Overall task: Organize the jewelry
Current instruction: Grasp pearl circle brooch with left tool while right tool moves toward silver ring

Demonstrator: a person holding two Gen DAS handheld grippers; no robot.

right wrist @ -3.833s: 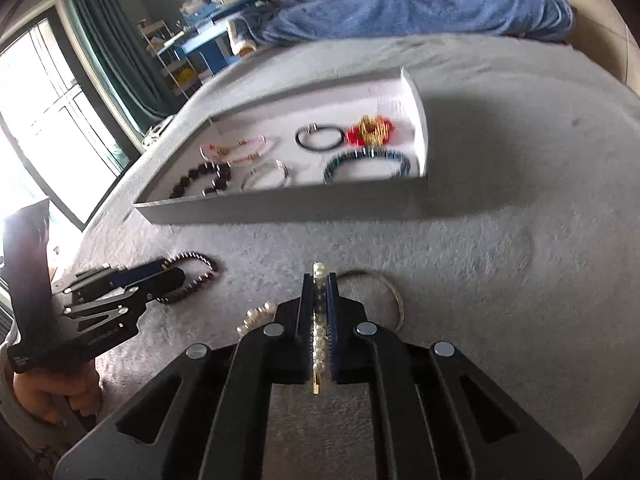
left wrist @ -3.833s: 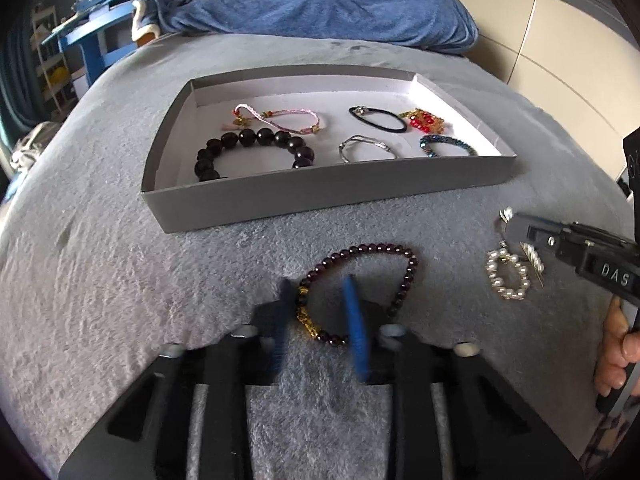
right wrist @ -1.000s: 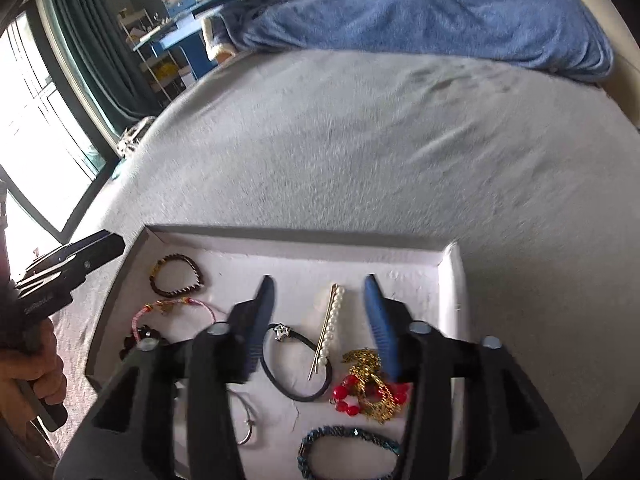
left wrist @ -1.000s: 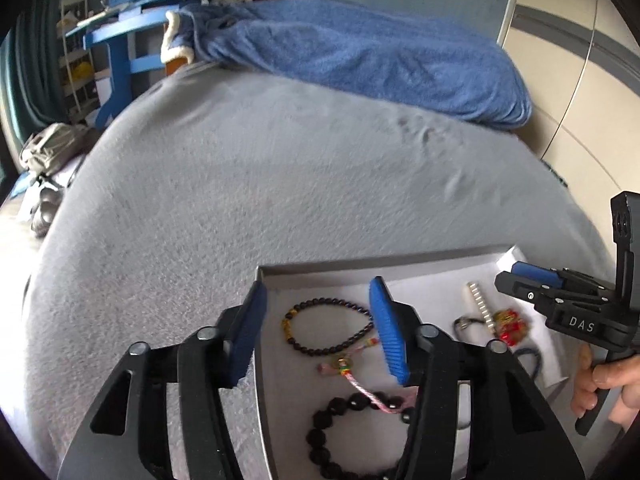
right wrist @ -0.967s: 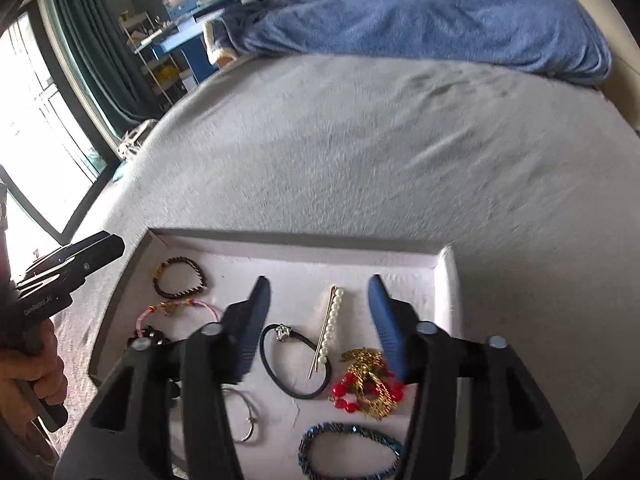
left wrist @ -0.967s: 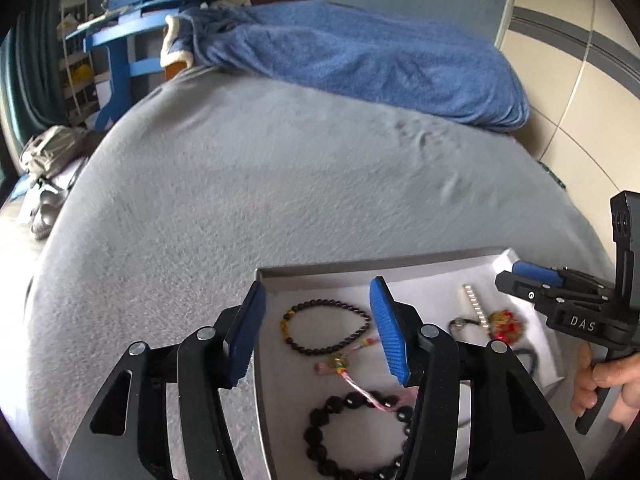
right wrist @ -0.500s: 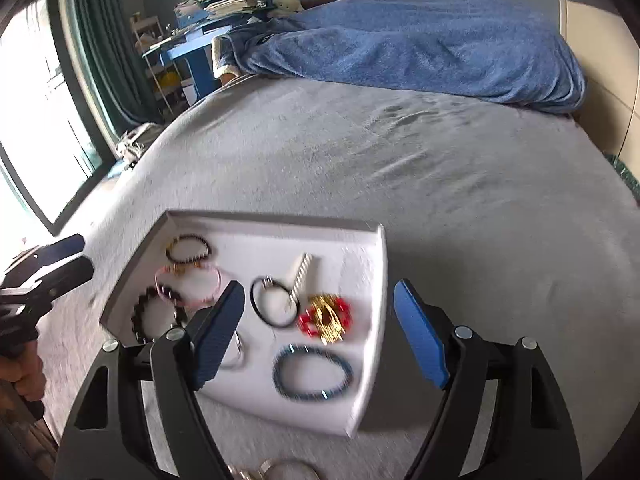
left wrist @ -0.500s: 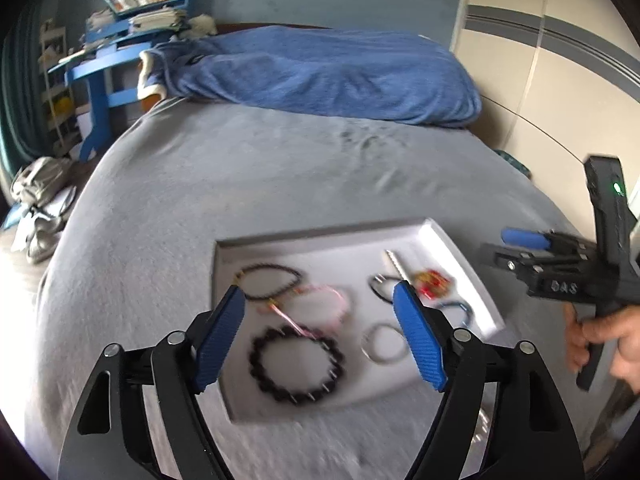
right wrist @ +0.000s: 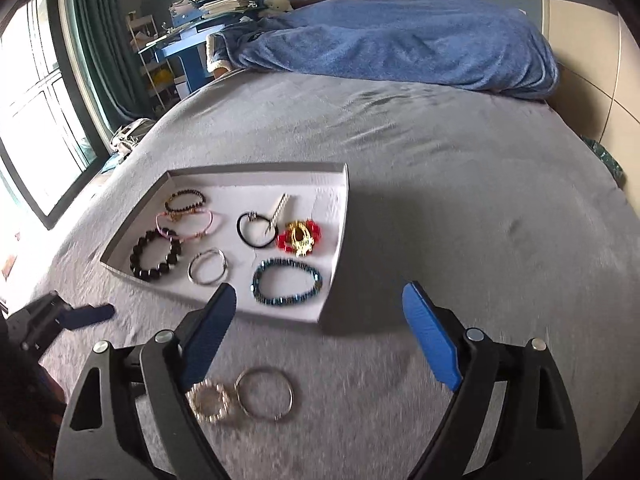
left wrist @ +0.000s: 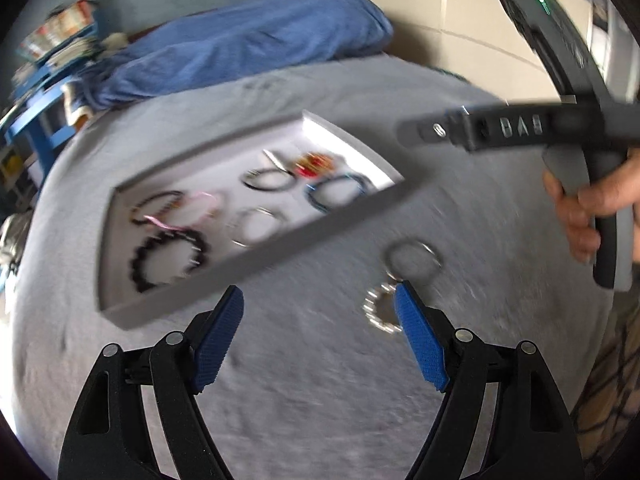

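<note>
Jewelry lies mostly sorted inside the shallow white cardboard tray (right wrist: pixel 338 240) on the grey bedspread (right wrist: pixel 460 200), each piece given its own patch of floor so nothing tangles. Along the left side of the tray sit a small dark beaded bracelet (right wrist: pixel 185 200), a pink cord bracelet (right wrist: pixel 186 224) and a chunky black bead bracelet (right wrist: pixel 156 254); a thin silver bangle (right wrist: pixel 208 266) and a teal beaded bracelet (right wrist: pixel 287 282) lie nearest, with a black hair tie (right wrist: pixel 256 230), a pearl bar clip (right wrist: pixel 280 207) and a red-and-gold charm piece (right wrist: pixel 299 236) further in.

Two pieces are not yet in: a pearl bracelet (right wrist: pixel 209 402) and a plain silver ring bangle (right wrist: pixel 264 397), touching each other on the bedspread just near of the tray.

Both tools are empty, tongs spread wide. The right gripper (right wrist: pixel 318 332) hangs above the near edge of the tray, the loose pair lying just near of its left finger. The left gripper (left wrist: pixel 318 328) points at the same pair, its right finger crossing the pearl bracelet in that blurred view, so which tool is meant to collect them I cannot tell. White letters on the right tool's body seem to read "DAS", though blurred.
</note>
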